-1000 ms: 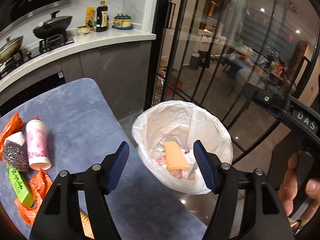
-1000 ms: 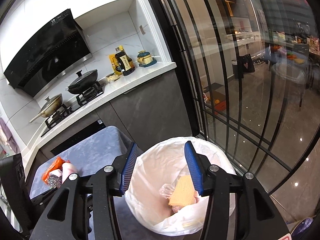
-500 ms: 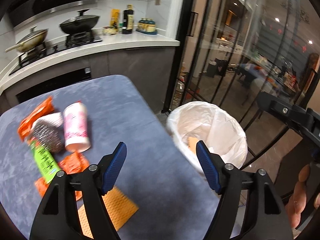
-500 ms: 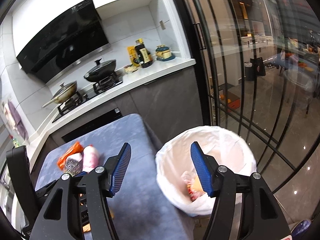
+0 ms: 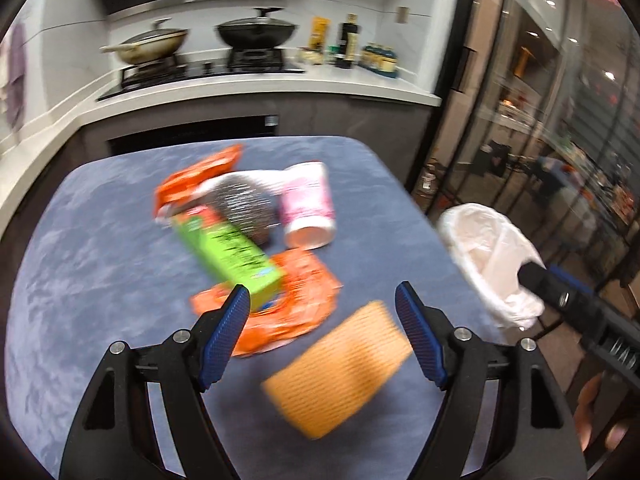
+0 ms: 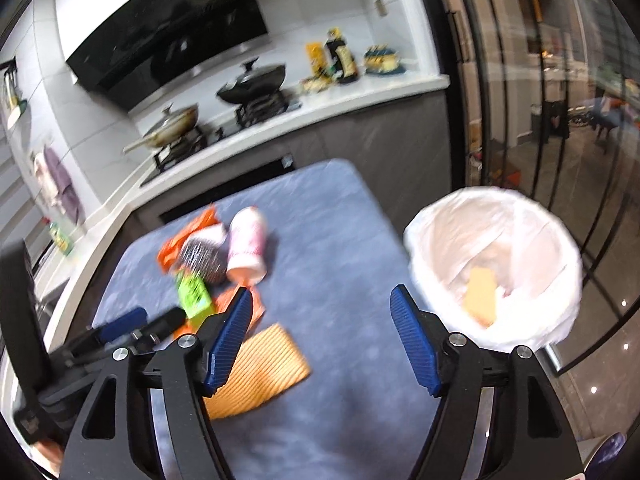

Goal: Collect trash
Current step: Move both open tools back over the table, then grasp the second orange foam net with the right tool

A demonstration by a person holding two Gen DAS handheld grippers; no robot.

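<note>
Trash lies on the blue table (image 5: 88, 264): an orange sponge cloth (image 5: 340, 368), a green box (image 5: 228, 252) on orange wrappers (image 5: 296, 300), a steel scourer (image 5: 244, 204) and a pink cup (image 5: 308, 204) on its side. My left gripper (image 5: 322, 312) hovers over the cloth and wrappers, jaws opening, nothing between them. My right gripper (image 6: 322, 312) hangs above the table (image 6: 332, 240) between the cloth (image 6: 256, 368) and the white-lined bin (image 6: 496, 264), jaws opening and empty. An orange piece (image 6: 482, 296) lies inside the bin. The left gripper's blue tip (image 6: 124, 322) shows at left in the right wrist view.
The bin (image 5: 488, 256) stands off the table's right edge, beside glass doors (image 6: 540, 120). A kitchen counter (image 5: 240, 84) with pans and bottles runs behind the table. A person's hand (image 5: 596, 412) shows at the lower right.
Both grippers have swung left from over the bin to above the table, and their jaws have widened. The trash pile now sits ahead of the left gripper.
</note>
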